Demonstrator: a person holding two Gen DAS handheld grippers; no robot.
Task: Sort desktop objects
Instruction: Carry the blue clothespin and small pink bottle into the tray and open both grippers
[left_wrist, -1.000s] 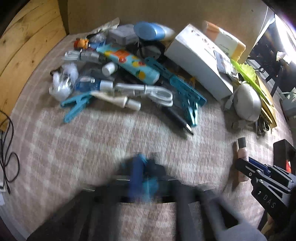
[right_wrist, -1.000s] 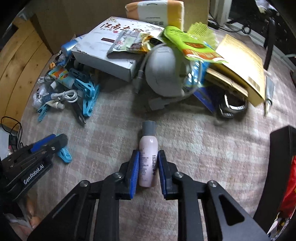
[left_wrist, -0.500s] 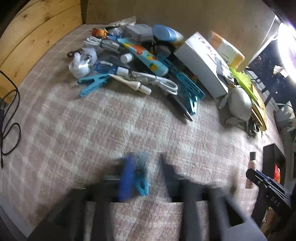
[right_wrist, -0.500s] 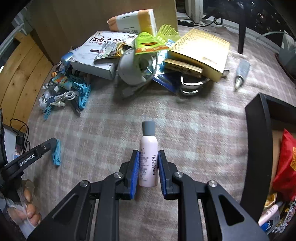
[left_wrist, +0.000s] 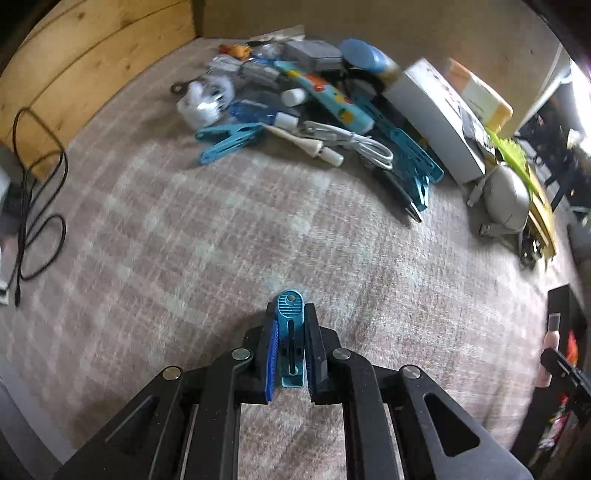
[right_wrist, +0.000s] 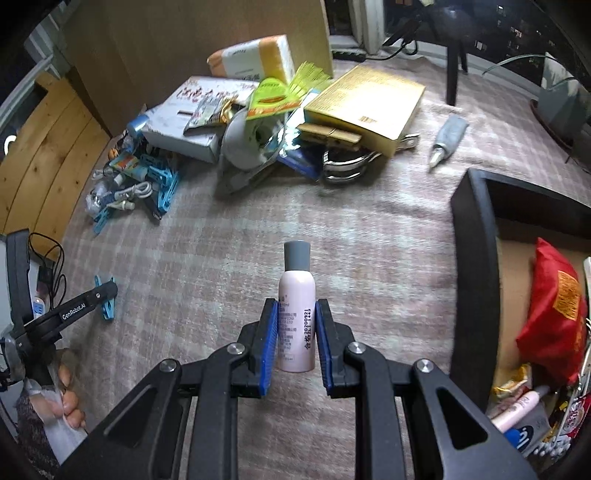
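Left gripper (left_wrist: 290, 343) closing on a small blue clothes peg (left_wrist: 291, 339), peg lengthwise between the pads, rounded end poking out ahead. Held well clear of the white box (left_wrist: 432, 114) and the clutter beside it, likely for carrying to wherever pegs belong.

Right gripper (right_wrist: 295, 343) clamped around a pink spray bottle (right_wrist: 296, 317), grey cap forward, label up. Poised just left of the black bin (right_wrist: 476, 258), far from the white box (right_wrist: 184, 125), probably lined up for a drop among the snack bags and tubes already in there.

Counting by the white box: two more blue pegs visible for certain, one white cable (left_wrist: 351, 140), one grey tube (right_wrist: 448, 136) off alone past the yellow box (right_wrist: 365, 99). One peg gripped, one bottle gripped.
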